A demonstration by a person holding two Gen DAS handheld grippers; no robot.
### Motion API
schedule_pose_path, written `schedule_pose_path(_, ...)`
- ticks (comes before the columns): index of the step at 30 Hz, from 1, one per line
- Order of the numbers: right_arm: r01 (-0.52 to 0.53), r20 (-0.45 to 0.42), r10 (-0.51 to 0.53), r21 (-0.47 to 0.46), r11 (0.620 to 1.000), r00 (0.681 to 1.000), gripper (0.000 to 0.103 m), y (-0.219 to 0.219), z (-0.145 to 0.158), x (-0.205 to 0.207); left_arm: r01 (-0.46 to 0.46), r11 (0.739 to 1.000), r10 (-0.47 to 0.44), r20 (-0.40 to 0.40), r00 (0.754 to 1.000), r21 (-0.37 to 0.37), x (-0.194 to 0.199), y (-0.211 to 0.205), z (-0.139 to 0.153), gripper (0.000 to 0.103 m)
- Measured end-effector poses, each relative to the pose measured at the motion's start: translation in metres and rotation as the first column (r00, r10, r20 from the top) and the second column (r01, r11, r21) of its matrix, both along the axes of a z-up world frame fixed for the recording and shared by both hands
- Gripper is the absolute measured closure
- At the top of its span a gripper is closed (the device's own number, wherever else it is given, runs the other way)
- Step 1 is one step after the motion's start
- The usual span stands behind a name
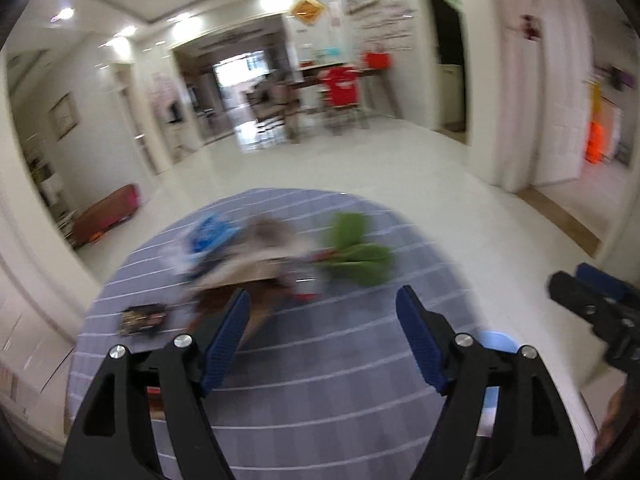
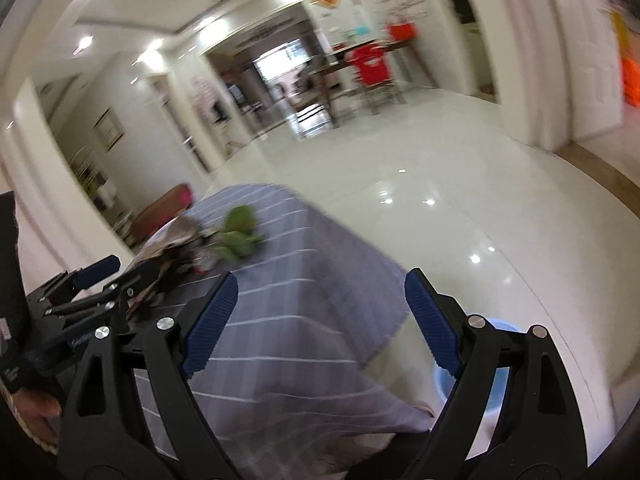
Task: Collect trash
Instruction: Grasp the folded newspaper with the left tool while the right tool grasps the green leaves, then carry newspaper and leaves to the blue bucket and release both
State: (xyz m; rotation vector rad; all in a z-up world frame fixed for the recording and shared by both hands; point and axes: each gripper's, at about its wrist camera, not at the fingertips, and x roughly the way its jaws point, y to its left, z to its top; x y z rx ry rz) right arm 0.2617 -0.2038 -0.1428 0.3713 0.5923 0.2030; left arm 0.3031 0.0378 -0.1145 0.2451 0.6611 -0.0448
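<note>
The jaws of the left gripper (image 1: 324, 300) are seen spread wide, with nothing between the blue pads (image 1: 226, 344) and nothing touched by them; only the striped cloth (image 1: 320, 400) of the bench is seen through the gap. The jaws of the right gripper (image 2: 320, 288) are likewise held wide apart and empty, with the cloth's drop over the bench edge seen between its pads (image 2: 210, 326).

From the left gripper, the trash pile (image 1: 256, 256) is found at about eleven o'clock, lying on the bench beyond the fingertips and clear of them: blurred paper and wrappers, among them a blue wrapper (image 1: 210, 232). A green wrapper (image 1: 356, 252) is seen at about one o'clock, at the pile's right edge. A small dark packet (image 1: 144, 318) lies apart at nine o'clock, near the bench's left edge. The right gripper is visible at three o'clock, off the bench.

In the right wrist view, the pile is placed at ten o'clock, with the left gripper at nine o'clock in front of it. A light blue bin (image 2: 476, 368) stands on the tiled floor (image 2: 420, 200) at about five o'clock, partly hidden behind the right finger.
</note>
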Motion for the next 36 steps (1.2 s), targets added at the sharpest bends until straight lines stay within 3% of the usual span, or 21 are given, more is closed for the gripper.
schedule_pose_path(3,-0.05,-0.014,0.049,-0.032,0.998,0.999,0.019,0.028,0.001,0.022,-0.061,0.996,0.061,0.002,0.998,0.072,0.013,0.037,-0.002,0.029)
schedule_pose_path(6,-0.09,-0.037,0.087,-0.059,0.994,0.995,0.019,0.048,0.0,0.048,-0.013,0.996,0.016,-0.03,0.999,0.094,0.029,0.054,-0.006,0.029)
schedule_pose_path(11,-0.133,-0.095,0.124,-0.092,0.987,0.988,0.019,0.074,-0.012,0.083,0.058,0.984,-0.05,-0.054,0.997,0.168,0.053,0.046,-0.017,0.029)
schedule_pose_path(15,-0.169,-0.144,0.149,-0.142,0.975,0.978,0.018,0.093,-0.029,0.113,0.088,0.98,-0.072,-0.094,0.993,0.177,0.08,0.045,-0.027,0.03)
schedule_pose_path(18,-0.198,-0.169,0.166,-0.189,0.962,0.971,0.018,0.105,-0.037,0.138,0.089,0.99,-0.073,-0.143,0.987,0.111,0.088,0.052,-0.035,0.068)
schedule_pose_path(19,-0.212,-0.175,0.178,-0.203,0.956,0.968,0.018,0.109,-0.039,0.145,0.078,0.993,-0.064,-0.154,0.986,0.085,0.093,0.057,-0.034,0.077)
schedule_pose_path(21,-0.241,-0.178,0.203,-0.224,0.944,0.963,0.019,0.116,-0.04,0.155,0.061,0.994,-0.051,-0.115,0.992,0.087,0.09,0.061,-0.029,0.085)
schedule_pose_path(22,-0.27,-0.2,0.225,-0.239,0.933,0.954,0.025,0.121,-0.042,0.162,0.044,0.995,-0.037,-0.079,0.996,0.084,0.087,0.064,-0.024,0.089)
schedule_pose_path(23,-0.286,-0.209,0.238,-0.243,0.927,0.949,0.056,0.123,-0.043,0.164,0.027,0.997,-0.024,-0.05,0.998,0.074,0.084,0.067,-0.018,0.092)
schedule_pose_path(24,-0.298,-0.213,0.248,-0.25,0.921,0.945,0.072,0.126,-0.044,0.167,0.011,0.998,-0.009,-0.028,1.0,0.06,0.081,0.071,-0.012,0.095)
schedule_pose_path(25,-0.305,-0.216,0.253,-0.262,0.916,0.943,0.073,0.126,-0.043,0.169,-0.009,0.999,0.009,-0.01,1.0,0.042,0.078,0.076,-0.006,0.096)
schedule_pose_path(27,-0.311,-0.211,0.261,-0.257,0.915,0.942,0.087,0.125,-0.04,0.171,-0.041,0.999,0.041,0.019,0.999,0.002,0.072,0.084,0.005,0.097)
schedule_pose_path(29,-0.316,-0.185,0.278,-0.223,0.922,0.943,0.093,0.121,-0.032,0.168,-0.071,0.997,0.074,0.056,0.996,-0.04,0.063,0.093,0.017,0.098)
schedule_pose_path(36,-0.321,-0.028,0.32,-0.059,0.945,0.947,0.094,0.098,0.012,0.126,-0.092,0.989,0.112,0.178,0.978,-0.116,0.02,0.094,0.068,0.099)
